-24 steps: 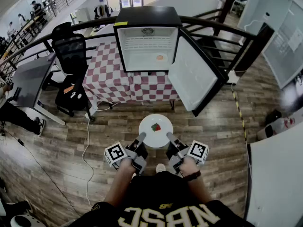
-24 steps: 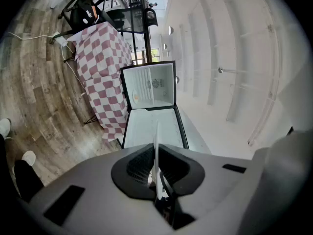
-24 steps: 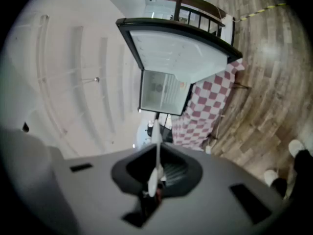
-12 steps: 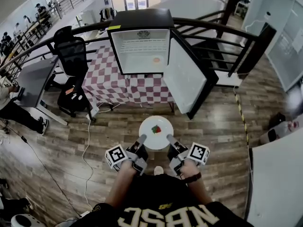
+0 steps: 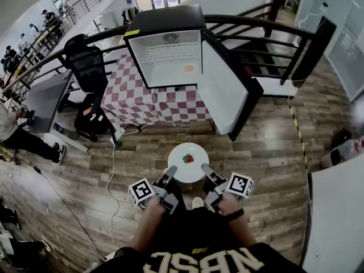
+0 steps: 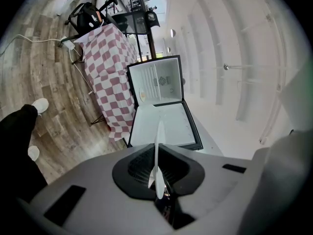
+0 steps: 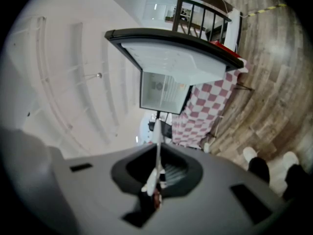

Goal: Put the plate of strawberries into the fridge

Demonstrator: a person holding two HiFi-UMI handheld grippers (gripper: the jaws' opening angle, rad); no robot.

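Load: plate (image 5: 180, 170) of strawberries (image 5: 187, 158), lower centre, well short of the open fridge (image 5: 165, 17).
Jaws: left gripper (image 5: 170, 170) and right gripper (image 5: 205, 168) each clamped on its rim.
Risk: uneven hands could tilt it and roll the fruit off.

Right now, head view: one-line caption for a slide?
Left gripper and right gripper clamp the plate of strawberries, facing the open fridge.

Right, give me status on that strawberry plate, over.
Left tool and right tool both shut on plate rim. Strawberries on plate, not yet at fridge. Door open, nothing in the way.
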